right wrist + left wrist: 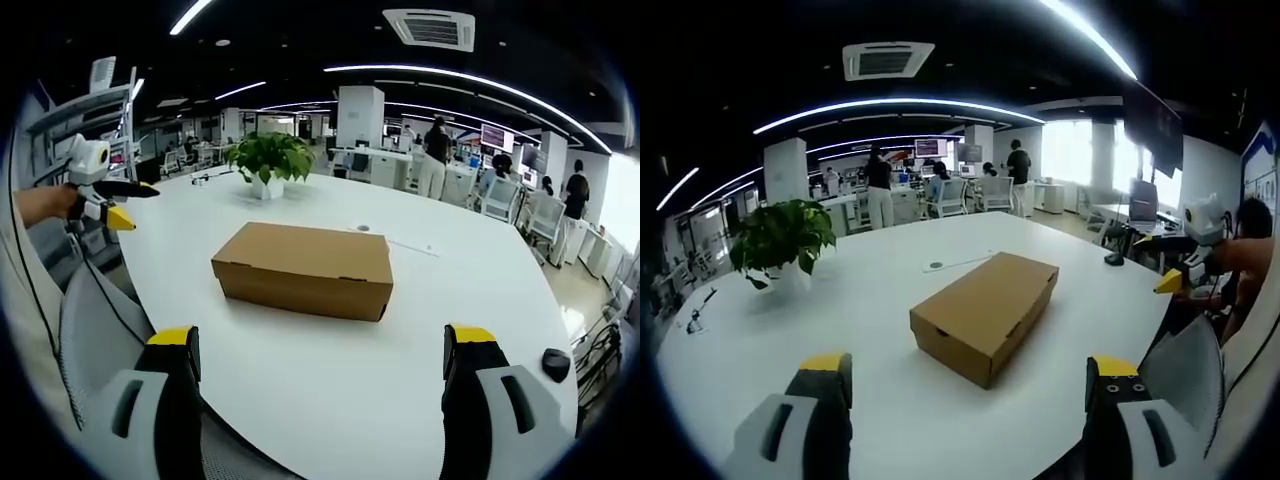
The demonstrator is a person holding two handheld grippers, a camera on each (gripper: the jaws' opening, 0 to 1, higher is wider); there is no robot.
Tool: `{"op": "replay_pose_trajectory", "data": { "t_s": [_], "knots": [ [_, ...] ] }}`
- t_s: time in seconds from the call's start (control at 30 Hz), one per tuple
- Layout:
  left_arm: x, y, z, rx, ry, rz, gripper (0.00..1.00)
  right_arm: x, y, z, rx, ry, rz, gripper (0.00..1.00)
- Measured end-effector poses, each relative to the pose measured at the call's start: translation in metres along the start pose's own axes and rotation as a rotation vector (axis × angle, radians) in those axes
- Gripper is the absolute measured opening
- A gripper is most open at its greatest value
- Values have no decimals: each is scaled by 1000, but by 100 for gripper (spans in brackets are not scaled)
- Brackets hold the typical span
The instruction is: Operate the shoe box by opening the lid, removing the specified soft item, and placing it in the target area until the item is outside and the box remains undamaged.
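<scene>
Shoe box (985, 313) (305, 268): plain brown cardboard, rectangular, lid shut. It lies flat on the white table (890, 290) (420, 330), near the middle.

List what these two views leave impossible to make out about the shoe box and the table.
- Contents of the shoe box: hidden in both views by its closed lid.
- Small round thing on the table behind the box, left gripper view: too small to identify.
- Dark objects at the table's far edge, left gripper view: small and blurred by fisheye distortion.
</scene>
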State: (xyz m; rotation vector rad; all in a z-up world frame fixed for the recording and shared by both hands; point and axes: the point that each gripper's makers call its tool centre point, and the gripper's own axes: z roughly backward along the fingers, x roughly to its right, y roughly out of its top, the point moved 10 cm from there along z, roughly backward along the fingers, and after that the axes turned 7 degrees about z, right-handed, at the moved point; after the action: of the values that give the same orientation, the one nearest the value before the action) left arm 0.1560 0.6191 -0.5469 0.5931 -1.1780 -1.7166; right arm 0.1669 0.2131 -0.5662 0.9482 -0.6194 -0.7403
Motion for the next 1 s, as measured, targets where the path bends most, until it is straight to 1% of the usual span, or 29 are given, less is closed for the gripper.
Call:
{"op": "replay_pose_trajectory", "data": {
  "t_s": [0.17, 0.4, 0.8, 1.0],
  "knots": [
    [2, -4, -4, -13, 2, 7, 99, 3, -2, -4, -9, 7, 19, 96],
    [3, -8, -9, -28, 21, 13, 99, 10, -4, -10, -17, 5, 15, 96],
    [9, -12, -26, -55, 30, 16, 99, 24, -3, -28, -31, 40, 53, 96],
    [10, -17, -36, -96, 25, -8, 99, 33, -3, -39, -40, 56, 74, 96]
  ]
}}
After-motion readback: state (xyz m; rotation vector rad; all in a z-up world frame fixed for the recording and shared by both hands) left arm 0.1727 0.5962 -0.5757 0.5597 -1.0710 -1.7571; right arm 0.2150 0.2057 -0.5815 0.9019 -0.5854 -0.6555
